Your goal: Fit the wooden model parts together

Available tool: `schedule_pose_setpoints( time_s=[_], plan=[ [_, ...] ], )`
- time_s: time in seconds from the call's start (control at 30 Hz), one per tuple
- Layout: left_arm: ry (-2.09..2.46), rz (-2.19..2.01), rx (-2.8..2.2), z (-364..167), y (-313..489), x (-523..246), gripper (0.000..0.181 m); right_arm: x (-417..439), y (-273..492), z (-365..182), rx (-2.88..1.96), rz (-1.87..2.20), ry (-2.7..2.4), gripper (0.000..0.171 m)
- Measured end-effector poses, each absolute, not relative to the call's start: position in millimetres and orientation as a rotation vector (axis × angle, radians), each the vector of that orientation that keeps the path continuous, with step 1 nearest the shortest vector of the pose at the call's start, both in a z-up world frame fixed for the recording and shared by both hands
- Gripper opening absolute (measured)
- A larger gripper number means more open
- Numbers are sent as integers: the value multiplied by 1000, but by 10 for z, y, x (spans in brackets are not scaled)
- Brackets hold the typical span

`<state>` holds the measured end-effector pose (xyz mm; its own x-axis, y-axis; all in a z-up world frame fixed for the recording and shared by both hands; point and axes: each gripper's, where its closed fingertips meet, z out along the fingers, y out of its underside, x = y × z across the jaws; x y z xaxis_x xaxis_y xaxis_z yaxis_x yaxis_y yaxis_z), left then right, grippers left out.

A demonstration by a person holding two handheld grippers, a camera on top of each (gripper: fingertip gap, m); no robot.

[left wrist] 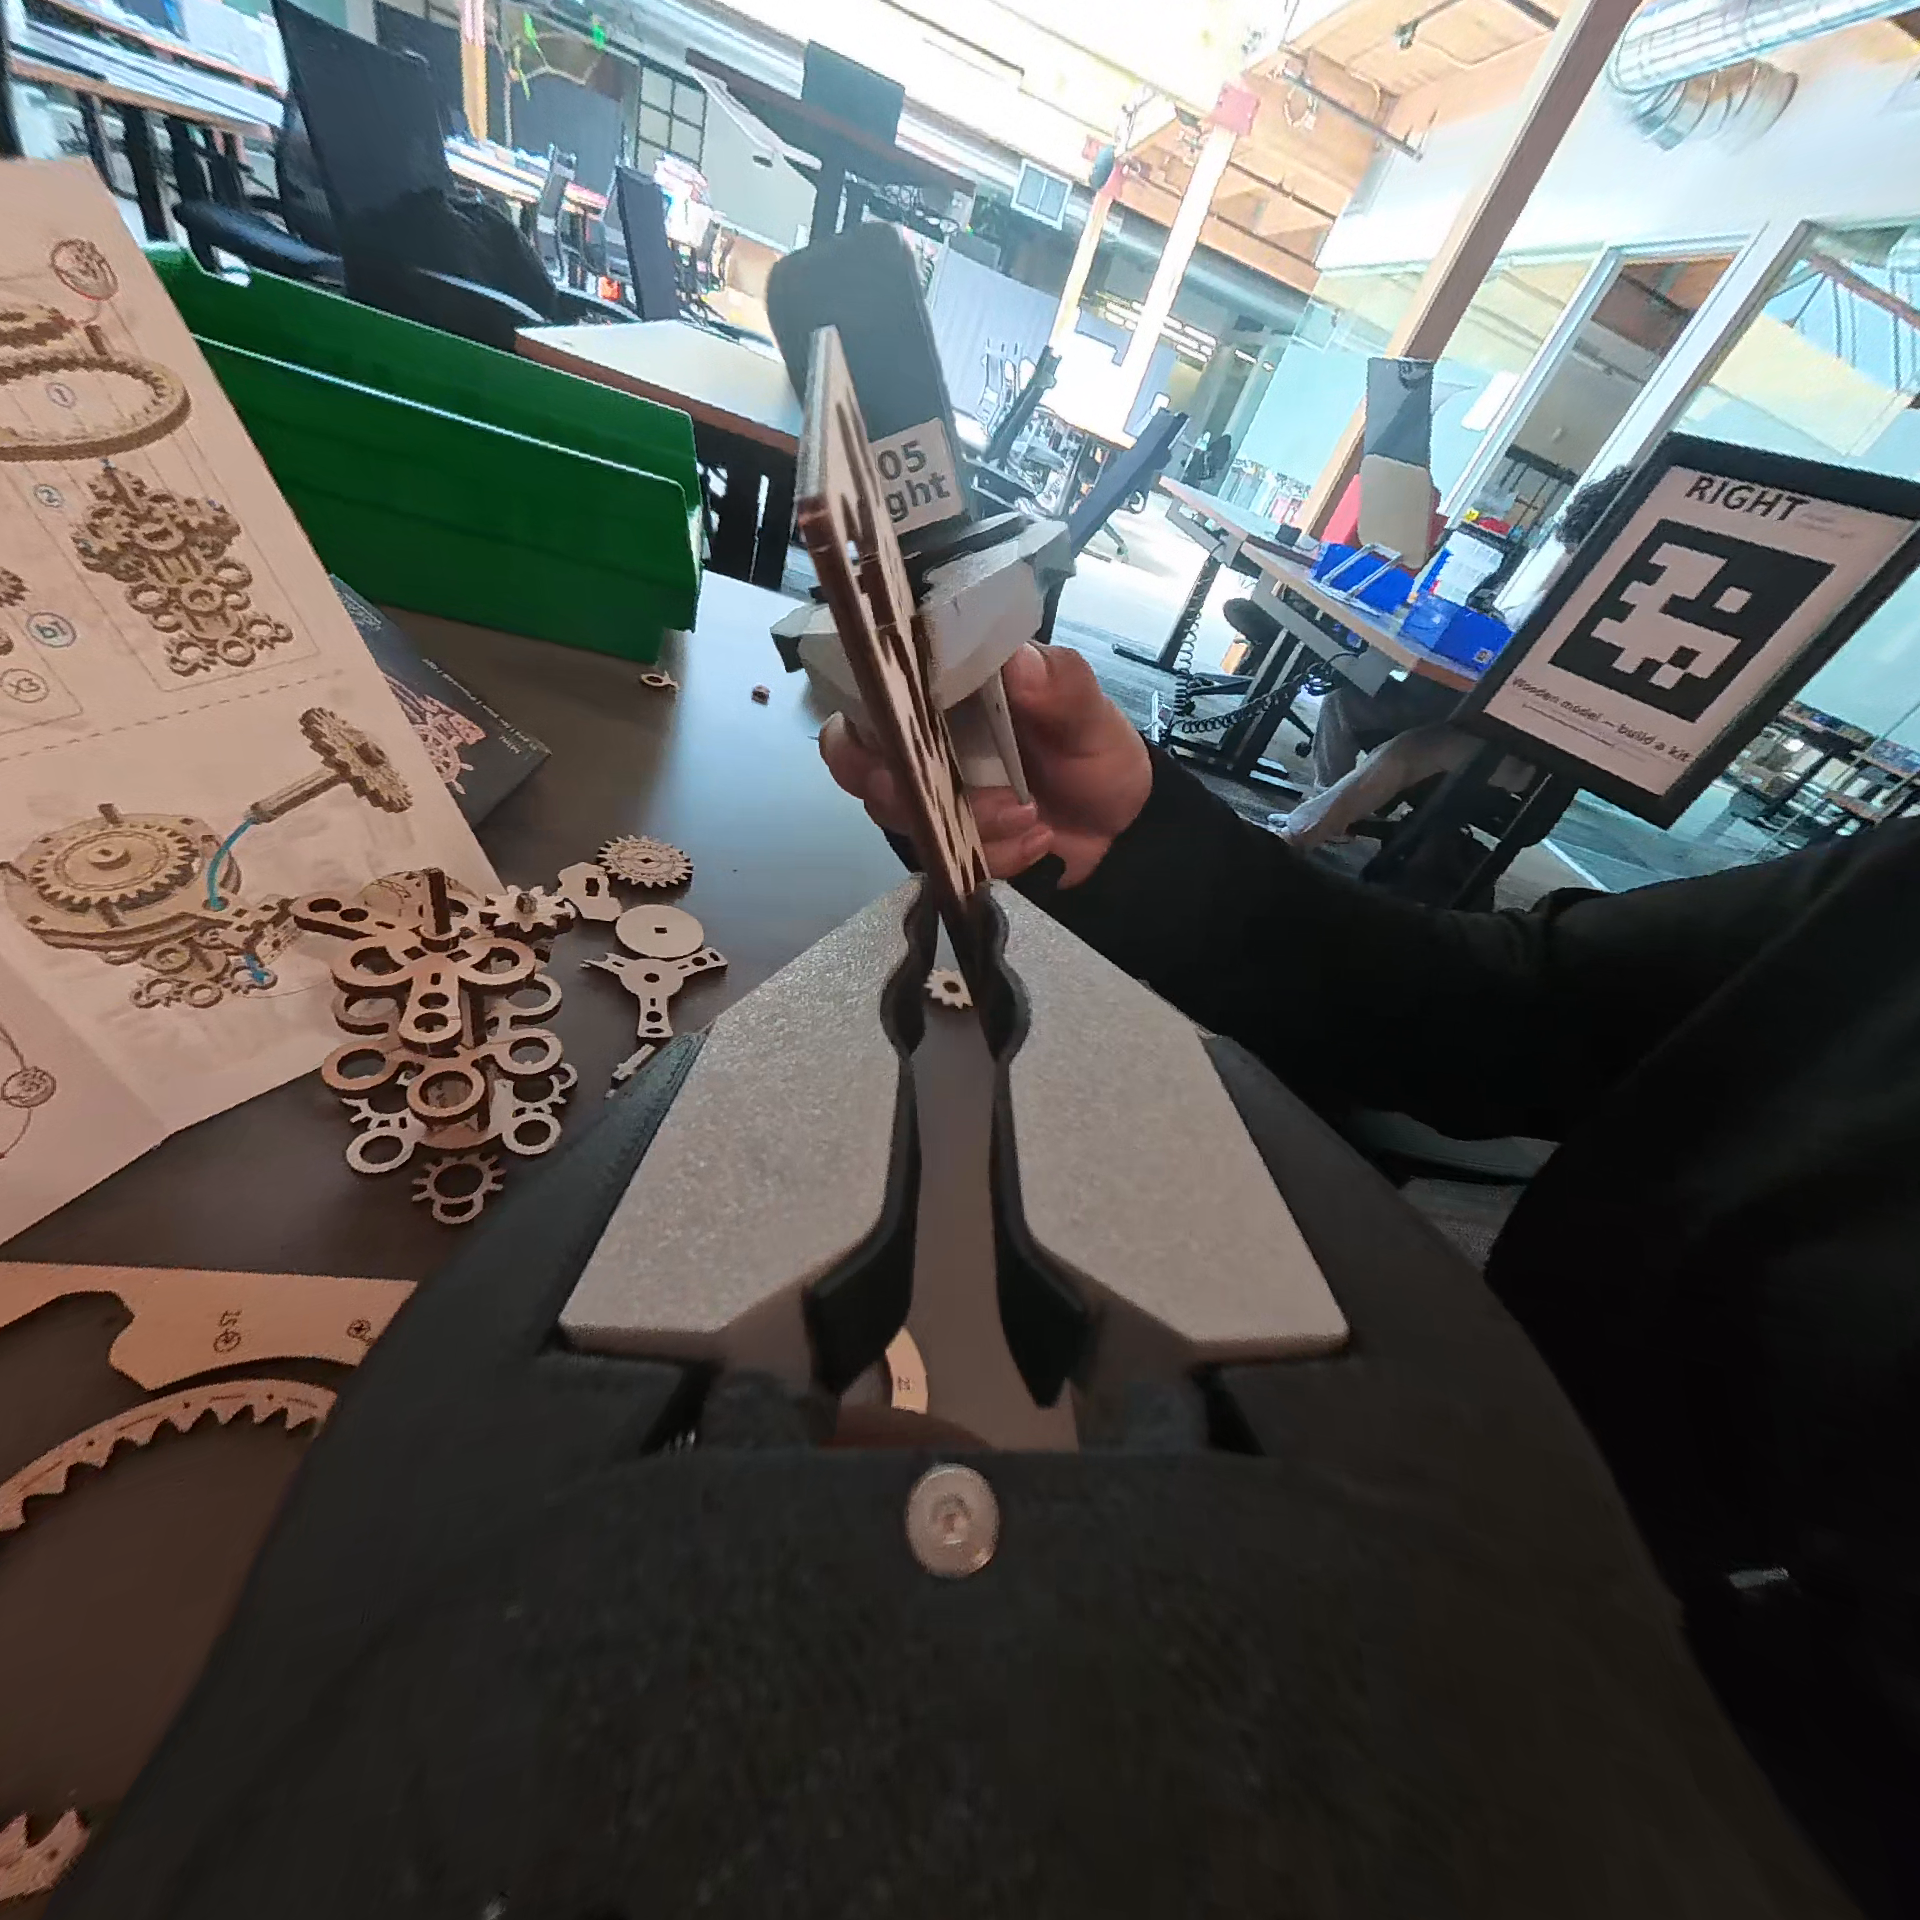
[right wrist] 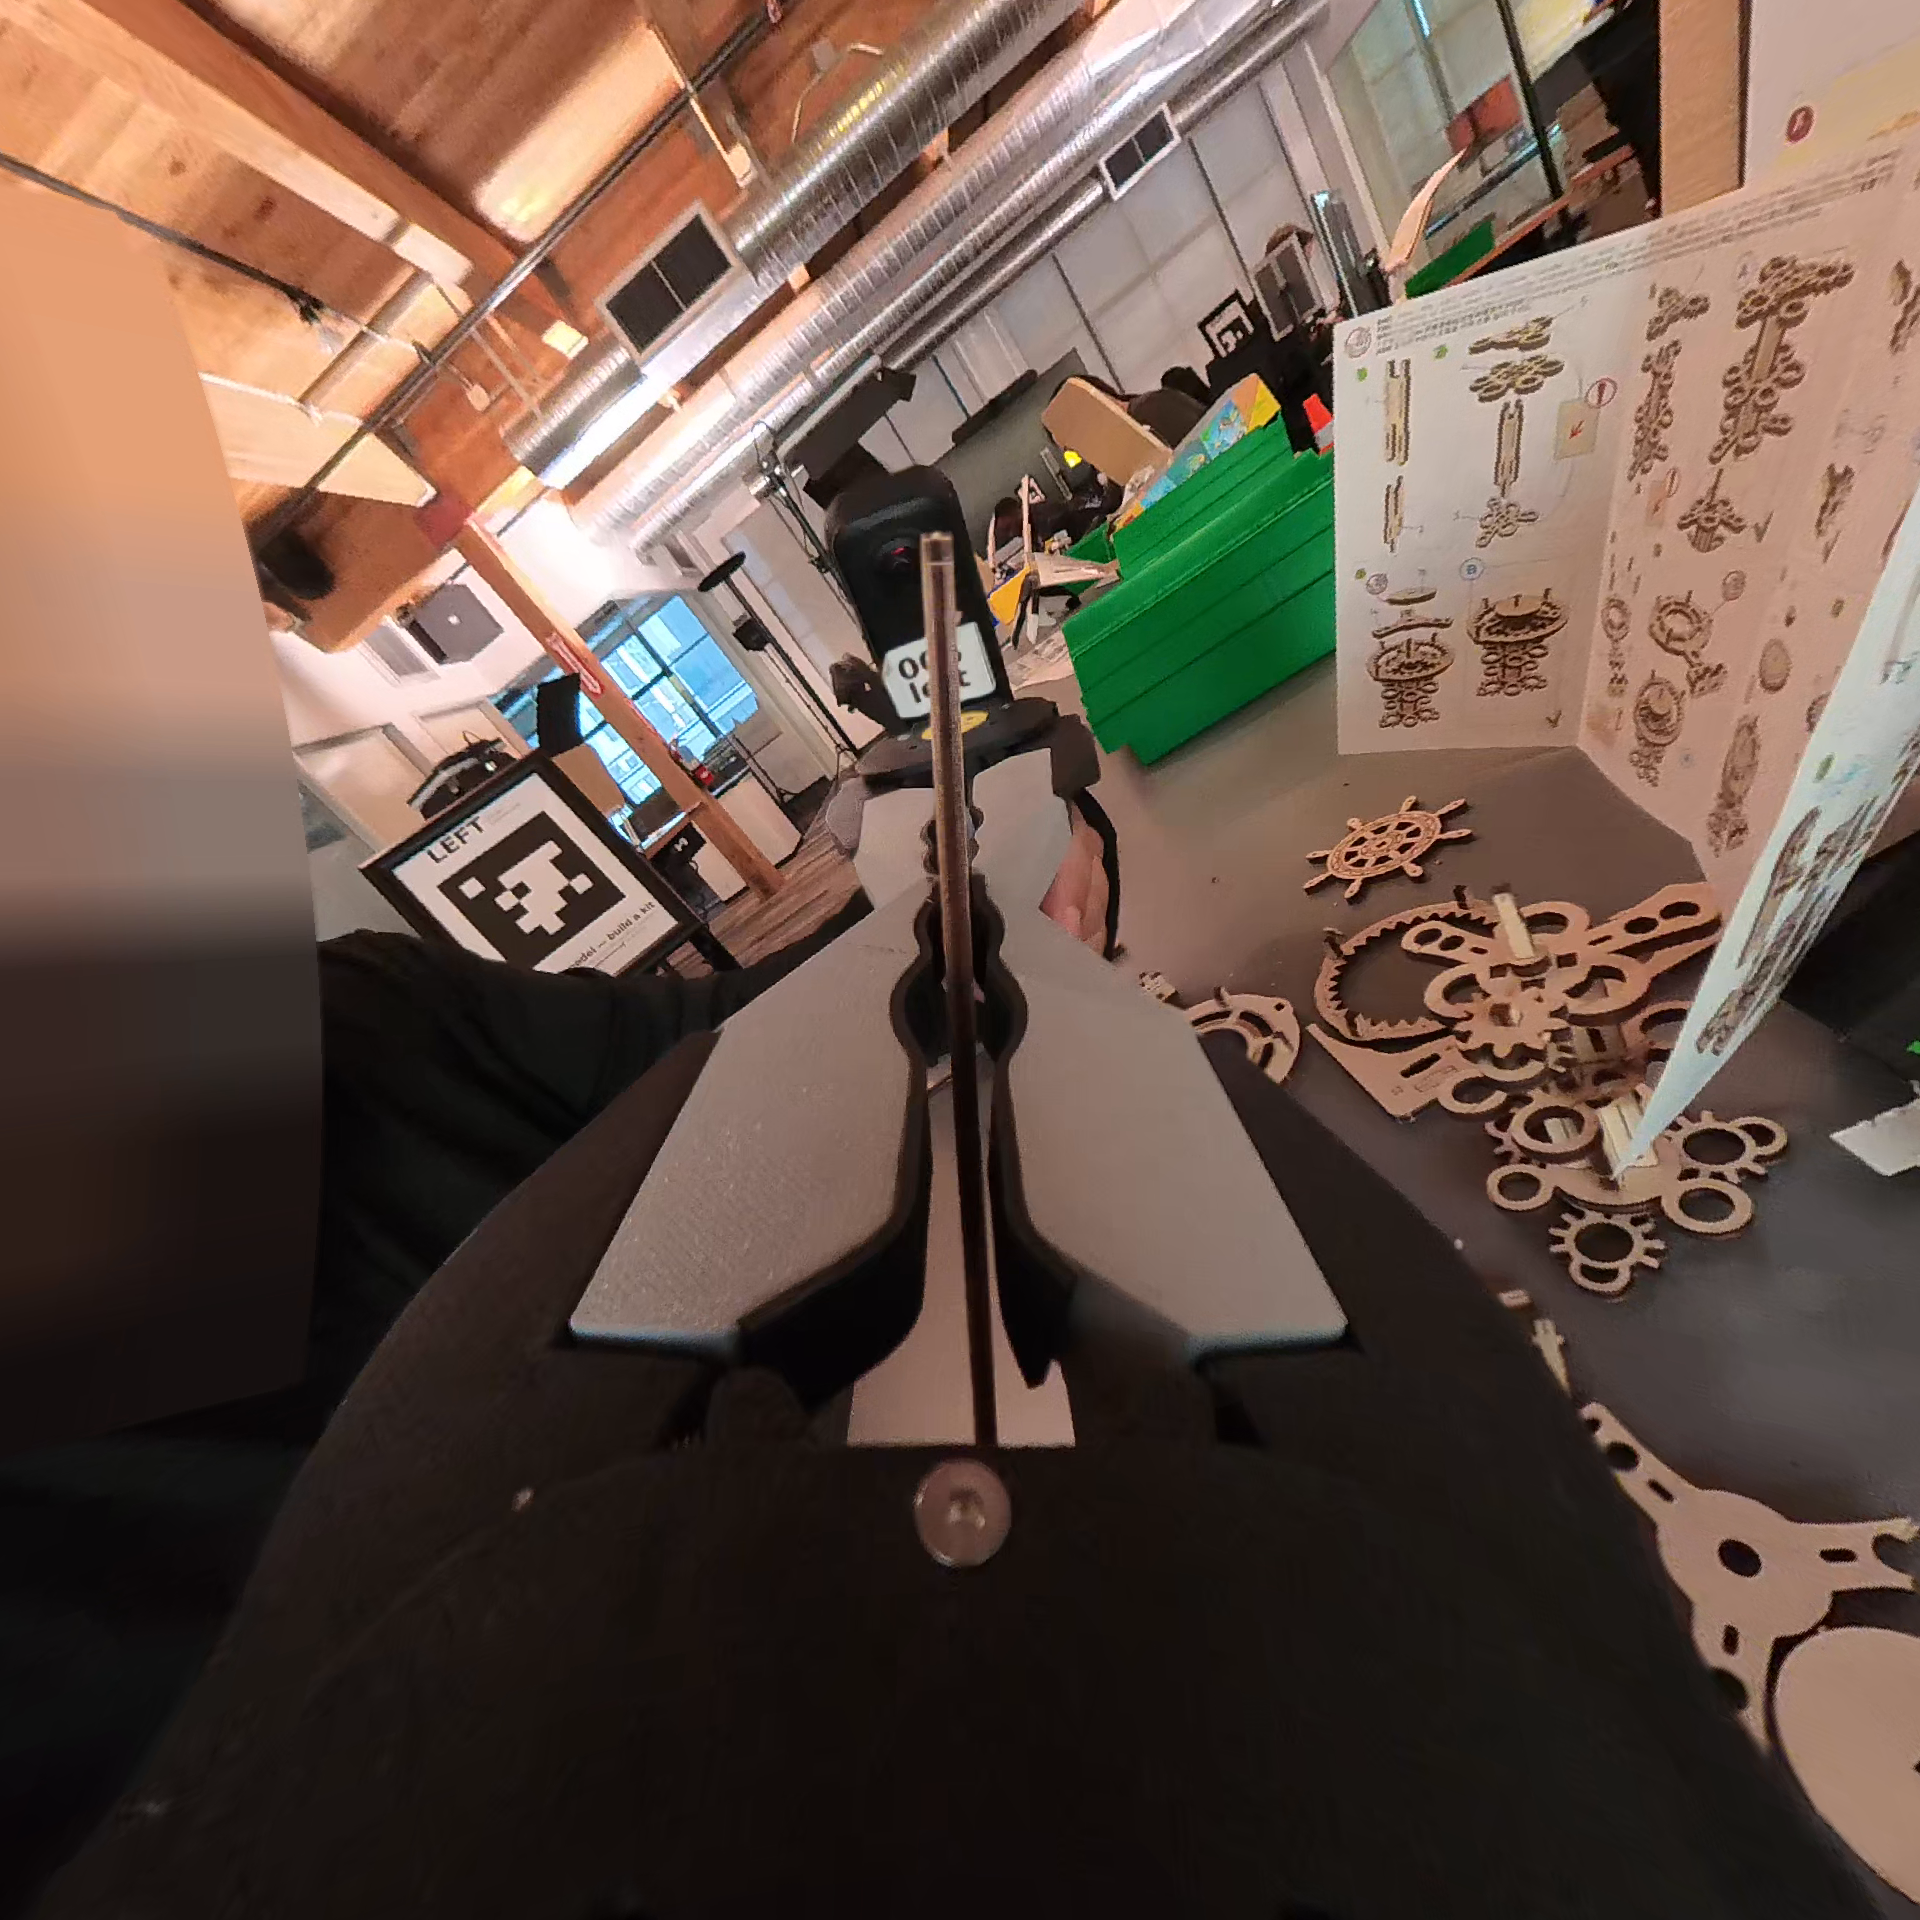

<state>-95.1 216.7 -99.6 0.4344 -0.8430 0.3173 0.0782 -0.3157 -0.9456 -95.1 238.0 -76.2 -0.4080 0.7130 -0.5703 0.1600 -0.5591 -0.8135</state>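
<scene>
A thin laser-cut wooden sheet (left wrist: pixel 836 436) is held upright above the table by both grippers. My left gripper (left wrist: pixel 956 925) is shut on its lower edge. My right gripper (right wrist: pixel 951 935) is shut on the same sheet, which shows edge-on (right wrist: pixel 943 727) in the right wrist view. Each gripper faces the other across the sheet: the right one (left wrist: pixel 920 644) with a hand (left wrist: pixel 1049 769) on it, the left one (right wrist: pixel 951 821) beyond the sheet. A part-built wooden model of stacked rings (left wrist: pixel 447 1018) stands on the dark table (left wrist: pixel 727 748); it also shows in the right wrist view (right wrist: pixel 1538 1039).
Loose gears (left wrist: pixel 644 860) and a spoked piece (left wrist: pixel 655 977) lie beside the model. A ship-wheel piece (right wrist: pixel 1387 847) lies farther back. An instruction sheet (left wrist: pixel 156 675) stands at the left. Green bins (left wrist: pixel 468 468) sit behind. Cut wooden sheets (left wrist: pixel 208 1340) lie near me. A marker sign (left wrist: pixel 1694 623) stands to the right. My two grippers' fingertips are within a few centimetres of each other.
</scene>
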Motion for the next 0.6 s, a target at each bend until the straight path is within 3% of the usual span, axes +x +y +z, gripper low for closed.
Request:
schedule_pose_setpoints(
  time_s=[0.13, 0.4, 0.6],
  plan=[
    [625, -1028, -1658, -1057, 2274, -1019, 0, -988, 2479, -843, -1477, 1925, -1183, 8],
    [551, -944, -1684, -1079, 2342, -1073, 0, -968, 2828, -860, -1544, 1301, -1166, 81],
    [546, -979, -1698, -1098, 2306, -1000, 0, -1058, 2748, -922, -1519, 858, -1308, 88]
  ],
)
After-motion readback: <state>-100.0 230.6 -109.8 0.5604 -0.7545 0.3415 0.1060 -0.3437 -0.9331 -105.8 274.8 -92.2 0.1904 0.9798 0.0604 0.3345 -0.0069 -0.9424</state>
